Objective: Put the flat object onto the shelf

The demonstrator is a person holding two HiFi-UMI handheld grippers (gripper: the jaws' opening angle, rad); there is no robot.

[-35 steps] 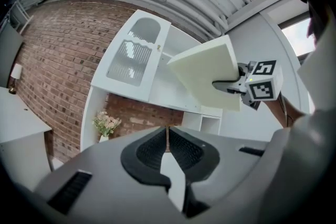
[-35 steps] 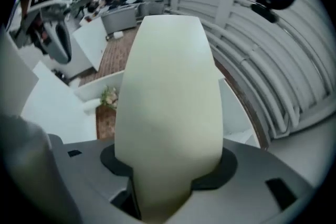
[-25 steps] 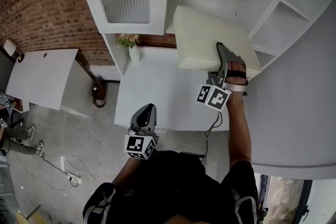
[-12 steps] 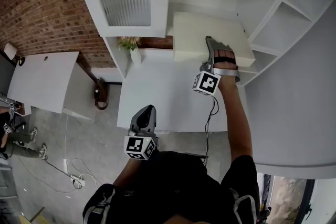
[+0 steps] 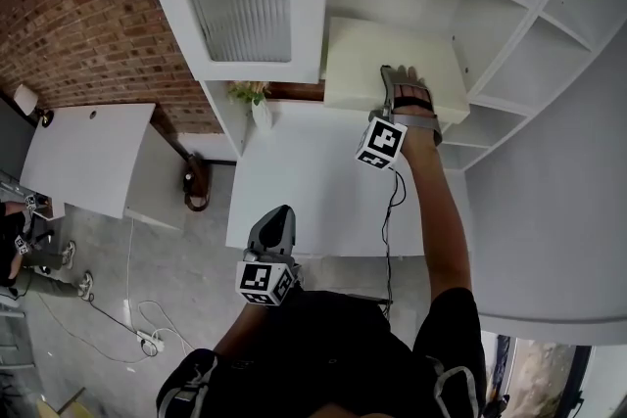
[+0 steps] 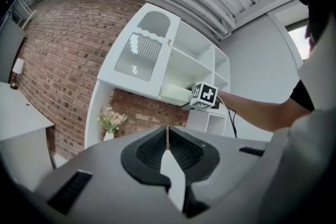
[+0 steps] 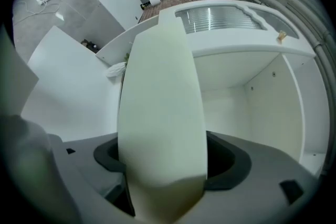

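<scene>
Cream foam-like slab (image 5: 392,59), flat and rectangular, sits between the jaws of the right gripper (image 5: 390,88). Those jaws are opening: in the right gripper view the slab (image 7: 160,113) fills the middle, with dark gaps on both sides of it, so the pads look off it. Beyond the jaws the slab runs into an open compartment of the white shelf (image 5: 490,103) and seems to lie flat on the board there, though the contact underneath can't be seen. Left of the right jaws is a ribbed glass door (image 5: 245,5). Below and left of them a small vase of flowers (image 5: 257,103) stands at the back of a white table (image 5: 313,191), with a brick wall (image 5: 88,5) further left. The left gripper (image 5: 276,215) hangs low near the person's body, well apart from the slab. Its jaws are closed together with nothing between them, as the left gripper view shows (image 6: 167,136). Past those jaws, up and to the right, are the shelf, the slab (image 6: 176,94) and the right gripper's marker cube (image 6: 205,96).
</scene>
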